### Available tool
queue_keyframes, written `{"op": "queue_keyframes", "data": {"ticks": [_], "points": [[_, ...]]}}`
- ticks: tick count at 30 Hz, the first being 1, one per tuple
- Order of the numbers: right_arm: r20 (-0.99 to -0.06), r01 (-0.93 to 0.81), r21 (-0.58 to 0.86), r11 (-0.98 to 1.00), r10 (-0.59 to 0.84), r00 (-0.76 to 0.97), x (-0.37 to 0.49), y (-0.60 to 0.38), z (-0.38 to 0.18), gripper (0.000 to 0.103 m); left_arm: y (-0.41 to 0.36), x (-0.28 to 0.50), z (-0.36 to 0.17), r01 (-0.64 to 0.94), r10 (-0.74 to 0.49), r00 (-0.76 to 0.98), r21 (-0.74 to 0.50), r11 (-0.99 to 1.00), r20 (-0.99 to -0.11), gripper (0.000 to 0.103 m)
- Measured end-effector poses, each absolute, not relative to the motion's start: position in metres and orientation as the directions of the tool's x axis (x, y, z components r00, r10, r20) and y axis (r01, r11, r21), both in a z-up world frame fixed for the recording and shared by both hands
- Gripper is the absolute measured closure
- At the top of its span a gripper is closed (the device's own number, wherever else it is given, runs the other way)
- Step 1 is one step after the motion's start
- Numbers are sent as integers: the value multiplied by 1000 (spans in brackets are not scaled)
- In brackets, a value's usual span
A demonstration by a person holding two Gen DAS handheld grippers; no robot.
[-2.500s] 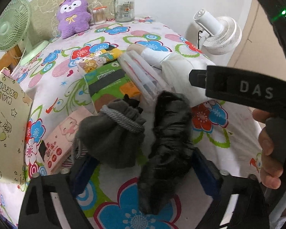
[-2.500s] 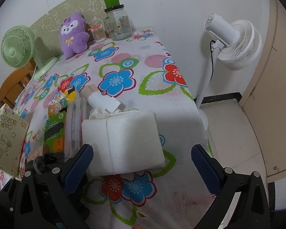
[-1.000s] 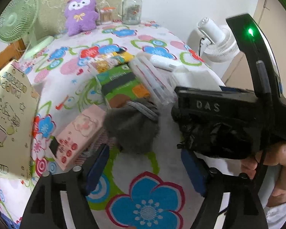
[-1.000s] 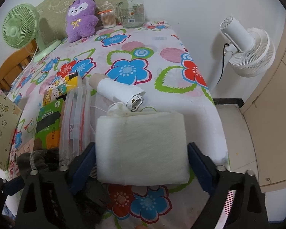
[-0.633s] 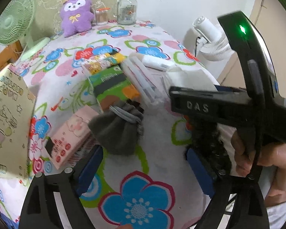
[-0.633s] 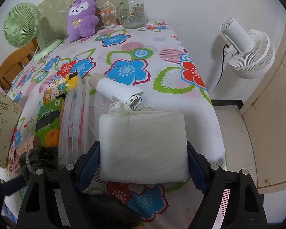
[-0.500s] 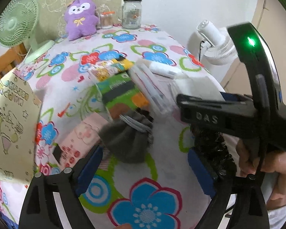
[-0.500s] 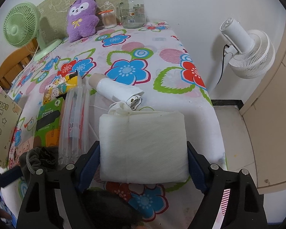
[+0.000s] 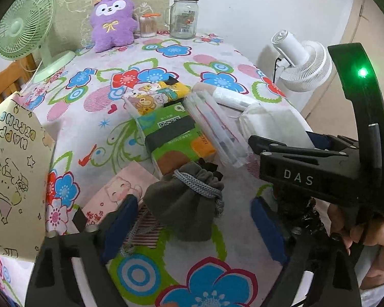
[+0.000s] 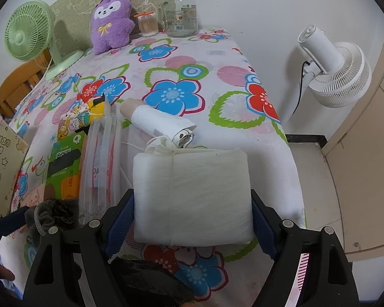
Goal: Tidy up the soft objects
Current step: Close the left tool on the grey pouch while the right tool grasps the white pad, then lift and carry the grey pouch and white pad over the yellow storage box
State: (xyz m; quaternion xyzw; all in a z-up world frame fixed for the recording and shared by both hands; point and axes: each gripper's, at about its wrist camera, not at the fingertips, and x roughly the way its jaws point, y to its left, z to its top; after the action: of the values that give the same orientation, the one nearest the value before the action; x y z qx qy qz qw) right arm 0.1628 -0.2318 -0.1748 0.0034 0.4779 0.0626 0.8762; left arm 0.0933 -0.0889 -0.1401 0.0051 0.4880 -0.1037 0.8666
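A grey drawstring pouch lies on the floral tablecloth between the open fingers of my left gripper, near the front edge; it also shows in the right wrist view. A white folded cloth bag lies between the fingers of my right gripper, whose pads stand at its two sides; I cannot tell whether they press it. The bag also shows in the left wrist view. A black crumpled plastic bag sits under the right gripper at the table's front.
A green tissue pack, a clear packet of pens, a white roll, a snack pack and a pink card crowd the middle. A purple plush, jar and green fan stand at the back. A white fan stands off the right edge.
The left gripper let go of the black bag and shifted left, now framing the grey pouch. The right gripper moved forward and its fingers closed in around the white cloth bag.
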Motion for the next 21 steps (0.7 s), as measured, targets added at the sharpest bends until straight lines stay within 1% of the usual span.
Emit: {"op": "queue_keyframes", "data": {"ticks": [1, 3, 4, 7, 13, 21], "points": [[-837, -107, 65, 992, 113, 535, 163, -232, -175, 18, -90, 94, -141, 188, -175, 499, -91, 978, -849, 44], [-837, -107, 65, 992, 113, 535, 163, -231, -175, 18, -91, 97, -144, 196, -182, 486, -96, 976, -855, 45], [-837, -107, 64, 992, 112, 535, 163, -231, -175, 18, -91, 97, -143, 198, -184, 490, -97, 975, -852, 48], [-837, -107, 61, 992, 110, 536, 163, -231, -174, 18, -90, 97, -142, 204, -195, 493, -105, 973, -848, 52], [-826, -107, 31, 994, 86, 557, 160, -227, -168, 18, -86, 95, -140, 197, -207, 501, -122, 973, -840, 55], [-805, -115, 21, 993, 85, 587, 151, -223, -150, 18, -79, 89, -126, 192, -212, 532, -127, 973, -820, 55]]}}
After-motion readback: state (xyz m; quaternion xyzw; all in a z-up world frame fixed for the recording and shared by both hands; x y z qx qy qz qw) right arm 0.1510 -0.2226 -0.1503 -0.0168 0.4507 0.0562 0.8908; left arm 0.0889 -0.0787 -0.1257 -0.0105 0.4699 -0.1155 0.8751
